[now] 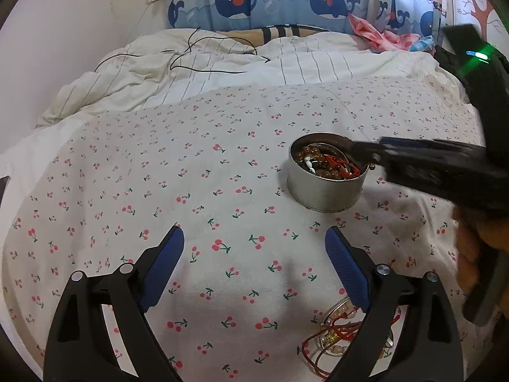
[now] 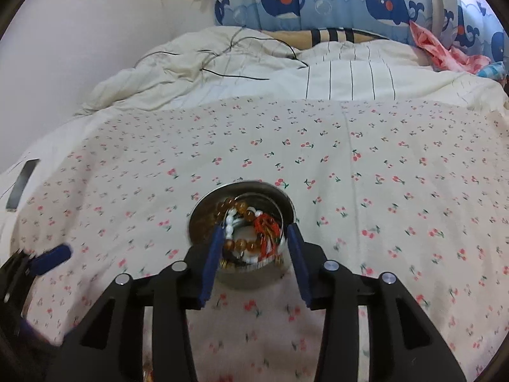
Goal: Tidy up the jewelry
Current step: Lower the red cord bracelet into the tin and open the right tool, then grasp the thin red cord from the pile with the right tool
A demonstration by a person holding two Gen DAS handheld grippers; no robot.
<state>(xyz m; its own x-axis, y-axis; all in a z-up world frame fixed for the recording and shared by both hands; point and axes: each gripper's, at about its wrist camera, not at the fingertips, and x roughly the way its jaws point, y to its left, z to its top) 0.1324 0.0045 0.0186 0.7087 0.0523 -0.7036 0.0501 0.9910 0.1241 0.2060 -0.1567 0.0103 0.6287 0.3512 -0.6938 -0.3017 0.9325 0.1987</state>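
A round metal tin [image 1: 321, 195] sits on the cherry-print sheet, filled with amber bead bracelets, white beads and red cord. My right gripper [image 2: 254, 230] hovers over the tin [image 2: 241, 187] with its blue pads apart; the beads [image 2: 241, 243] lie in the tin between them, untouched by either pad. In the left wrist view it reaches in from the right, its tips [image 1: 366, 154] above the tin's rim. My left gripper [image 1: 254, 235] stands wide open over bare sheet, empty. A loose tangle of red cord and beaded jewelry [image 1: 334, 334] lies by its right finger, partly hidden.
A rumpled striped duvet [image 1: 191, 73] with a black cable [image 1: 203, 47] lies at the back, before a whale-print curtain [image 1: 286, 0]. Pink cloth [image 1: 378, 33] is at the far right. A person's hand [image 1: 470, 254] holds the right gripper. My left finger [image 2: 51, 259] shows at the left.
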